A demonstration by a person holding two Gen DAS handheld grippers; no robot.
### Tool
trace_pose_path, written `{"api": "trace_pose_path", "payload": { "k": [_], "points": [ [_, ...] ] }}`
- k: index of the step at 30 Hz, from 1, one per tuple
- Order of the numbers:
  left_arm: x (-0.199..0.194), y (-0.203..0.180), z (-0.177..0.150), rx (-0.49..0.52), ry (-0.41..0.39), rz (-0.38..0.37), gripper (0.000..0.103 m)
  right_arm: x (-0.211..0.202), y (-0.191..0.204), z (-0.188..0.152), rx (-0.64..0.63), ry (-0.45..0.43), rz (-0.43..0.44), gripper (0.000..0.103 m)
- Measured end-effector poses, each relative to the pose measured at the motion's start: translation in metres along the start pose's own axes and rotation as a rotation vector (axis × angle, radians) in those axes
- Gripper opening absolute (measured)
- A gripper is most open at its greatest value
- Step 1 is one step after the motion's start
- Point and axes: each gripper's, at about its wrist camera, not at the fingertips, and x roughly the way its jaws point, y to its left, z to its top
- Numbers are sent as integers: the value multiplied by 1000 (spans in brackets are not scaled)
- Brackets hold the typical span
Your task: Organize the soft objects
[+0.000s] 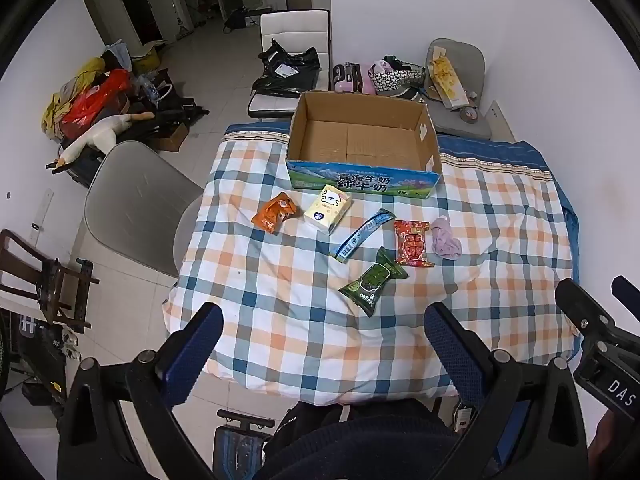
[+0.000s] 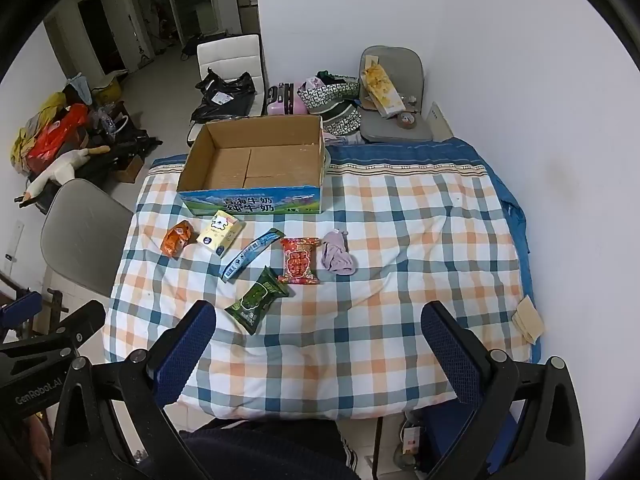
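The scene is viewed from two wrist fisheyes held side by side above the near edge of the checked tablecloth (image 1: 304, 320), angled forward and down, well back from it. The cardboard box (image 1: 362, 182) (image 2: 256, 204) and the far wall are shared by both views.

Six soft items lie flat before an open, empty cardboard box (image 1: 362, 140) — orange packet (image 1: 275, 213), yellow tissue pack (image 1: 328, 208), blue sachet (image 1: 362, 234), red packet (image 1: 412, 243), green packet (image 1: 373, 281), crumpled lilac cloth (image 1: 445, 237).

Walls: white wall (image 1: 460, 8) beside my table (image 1: 500, 216);
Floor: pale tiles (image 1: 208, 64);
Seats: grey chair (image 1: 136, 204), white chair (image 1: 294, 28)
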Motion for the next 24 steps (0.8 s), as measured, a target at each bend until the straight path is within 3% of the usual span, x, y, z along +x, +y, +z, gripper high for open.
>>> {"api": "trace_pose_path", "payload": {
  "k": [24],
  "points": [
    [-12, 11, 11, -22, -25, -3, 103, -14, 5, 8, -3, -36, -5, 103]
  ]
}}
